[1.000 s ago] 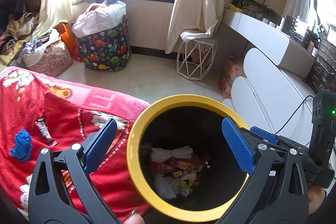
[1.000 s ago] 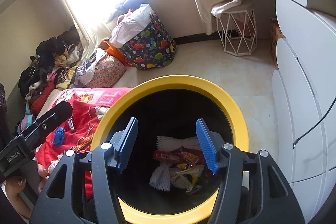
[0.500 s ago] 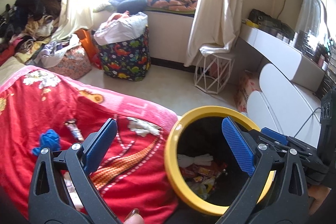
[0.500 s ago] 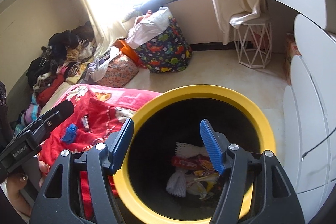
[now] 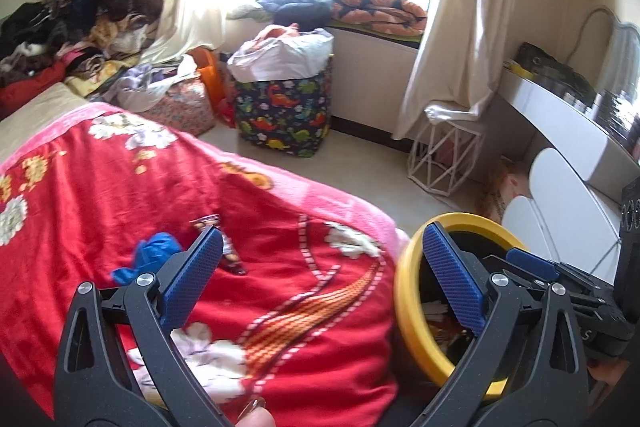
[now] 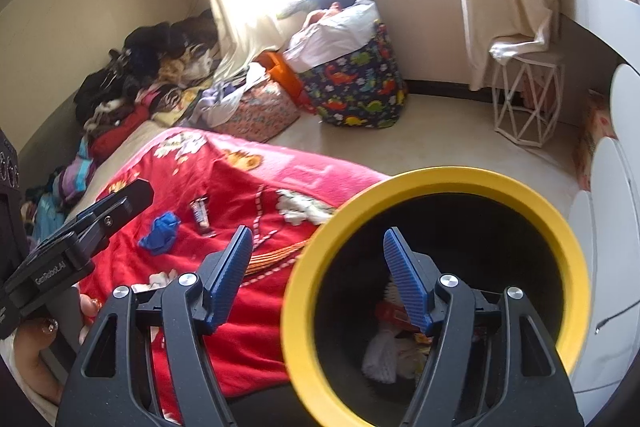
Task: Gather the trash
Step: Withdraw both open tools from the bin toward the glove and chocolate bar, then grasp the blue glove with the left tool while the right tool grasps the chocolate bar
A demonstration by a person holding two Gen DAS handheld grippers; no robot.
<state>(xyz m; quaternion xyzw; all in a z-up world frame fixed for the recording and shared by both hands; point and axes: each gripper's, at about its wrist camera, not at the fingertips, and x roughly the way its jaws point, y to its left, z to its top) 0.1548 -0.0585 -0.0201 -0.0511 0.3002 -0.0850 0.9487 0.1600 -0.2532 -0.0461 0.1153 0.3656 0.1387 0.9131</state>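
A black bin with a yellow rim (image 6: 436, 183) (image 5: 408, 311) stands beside the bed and holds wrappers and white paper (image 6: 384, 351). On the red flowered blanket (image 5: 280, 267) (image 6: 224, 179) lie a crumpled blue scrap (image 5: 154, 253) (image 6: 162, 231) and a small snack wrapper (image 5: 228, 251) (image 6: 200, 213). My left gripper (image 5: 320, 263) is open over the blanket, empty, the bin at its right finger. My right gripper (image 6: 318, 259) straddles the bin's left rim; its jaws are opening with nothing held. White bits (image 6: 160, 277) lie near its left finger.
A dinosaur-print hamper (image 5: 284, 115) and a floral bag (image 5: 182, 107) stand on the pale floor (image 5: 360, 163) under the window. A white wire stool (image 5: 444, 159) and white rounded cabinets (image 5: 560, 195) line the right side. Clothes (image 5: 72, 27) are piled at the bed's far end.
Both grippers have swung left, from over the bin toward the red blanket. The bin has slid right in both views, and the right gripper's fingers have spread wider.
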